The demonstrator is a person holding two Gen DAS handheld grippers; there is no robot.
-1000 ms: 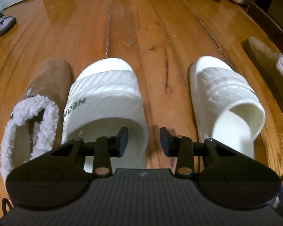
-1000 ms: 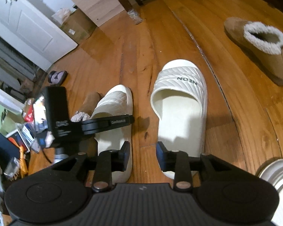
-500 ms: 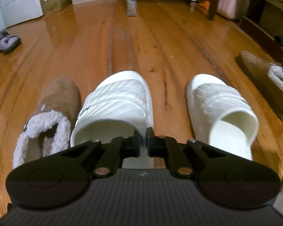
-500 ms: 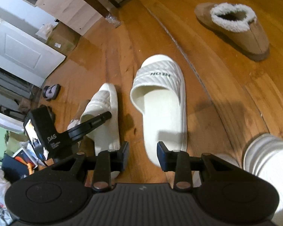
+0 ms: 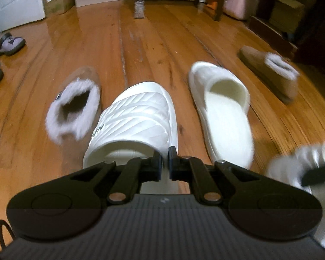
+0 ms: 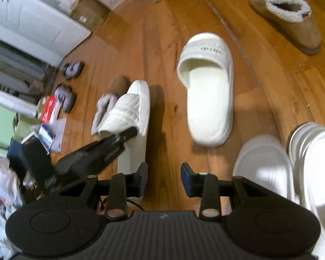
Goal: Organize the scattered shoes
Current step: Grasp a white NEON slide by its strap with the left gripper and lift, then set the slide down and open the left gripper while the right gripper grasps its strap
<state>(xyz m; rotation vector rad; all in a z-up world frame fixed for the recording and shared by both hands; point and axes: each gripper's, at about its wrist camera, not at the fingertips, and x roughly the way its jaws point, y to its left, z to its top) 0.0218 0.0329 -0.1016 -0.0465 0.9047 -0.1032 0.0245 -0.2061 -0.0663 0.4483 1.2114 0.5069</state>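
The left gripper (image 5: 165, 162) has its fingers pinched on the strap edge of a white quilted rubber slide (image 5: 138, 117), which looks raised off the wooden floor (image 5: 140, 43), though blur makes that uncertain. The matching white slide (image 6: 208, 91) lies flat to its right. The right gripper (image 6: 164, 179) hangs over bare floor, fingers narrowly parted and empty. Two brown fleece-lined slippers (image 6: 292, 17) lie well apart.

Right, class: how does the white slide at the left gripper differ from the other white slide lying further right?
The near white slide is pinched at its strap edge by the left gripper, jaws shut; the far white slide lies free on the floor. In the right wrist view, the near one looks tipped and the far one lies flat. Both are white with quilted straps, toes pointing the same way.
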